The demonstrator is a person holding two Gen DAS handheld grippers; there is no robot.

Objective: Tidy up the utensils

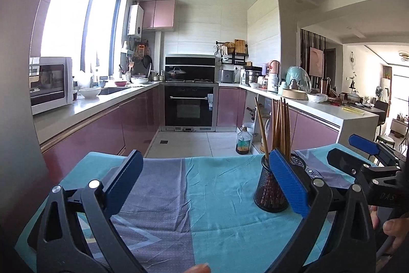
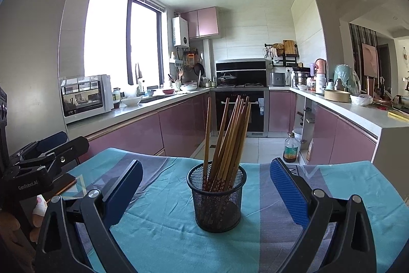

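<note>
My right gripper (image 2: 206, 192) stands with jaws wide apart and nothing pressed between them; the black mesh holder (image 2: 216, 198) sits centred in the gap, clear of both pads. My left gripper (image 1: 204, 186) is likewise spread wide and empty, and the same holder lies just behind its right finger (image 1: 288, 183), toward the right side of the tabletop.

The wooden chopsticks (image 2: 227, 137) stand bundled in the holder, tips up and fanned, one leaning apart to the left. No loose utensil is visible on the striped blue cloth (image 2: 163, 216) in either view.

Risk, in my judgement: the holder looks light and top-heavy. A finger brushing the protruding chopsticks, or a one-sided push on the mesh wall, could tip it toward the far edge and spill the lot. The loose, wrinkled cloth could also drag underneath.

Pose: both grippers point roughly level, slightly downward, side by side. A hand (image 1: 391, 229) grips the right tool's handle.
</note>
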